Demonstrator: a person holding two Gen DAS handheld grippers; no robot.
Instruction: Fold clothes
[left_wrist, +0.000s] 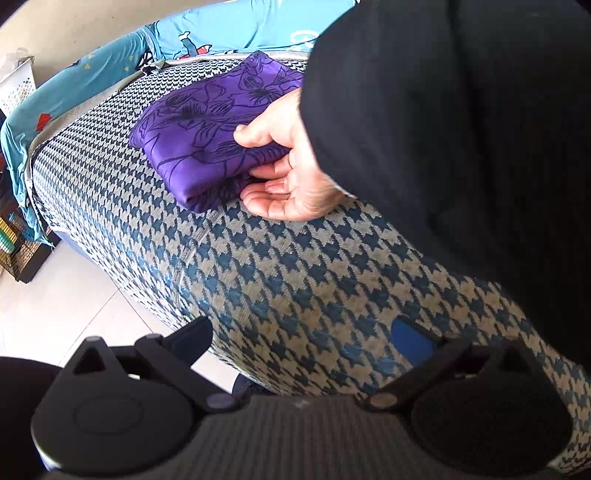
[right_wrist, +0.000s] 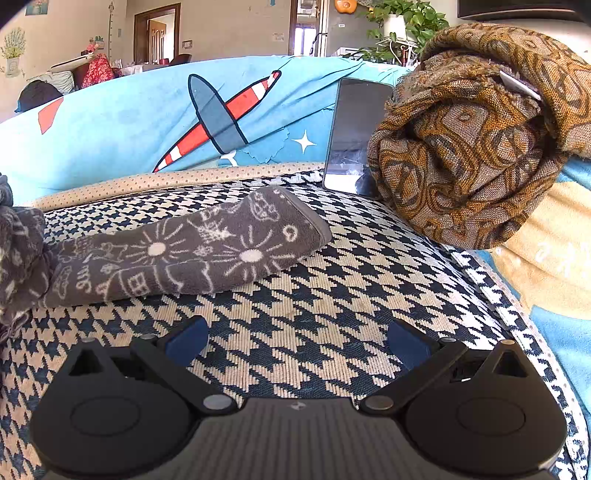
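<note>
A folded purple garment with dark flower outlines (left_wrist: 210, 136) lies on the houndstooth cushion (left_wrist: 280, 280). A bare hand (left_wrist: 284, 170) in a black sleeve grips its right edge. My left gripper (left_wrist: 306, 336) is open and empty, held above the cushion's near edge, well short of the garment. In the right wrist view a grey patterned towel (right_wrist: 177, 251) lies loosely folded on the cushion (right_wrist: 314, 295). My right gripper (right_wrist: 295, 339) is open and empty, low over the cushion just in front of the towel.
A brown-gold patterned cloth bundle (right_wrist: 472, 140) sits at the right, with a phone (right_wrist: 354, 136) leaning beside it. A blue airplane-print cover (right_wrist: 184, 118) drapes the sofa back. White floor tiles (left_wrist: 55, 302) and a wire rack (left_wrist: 18, 251) lie left of the cushion.
</note>
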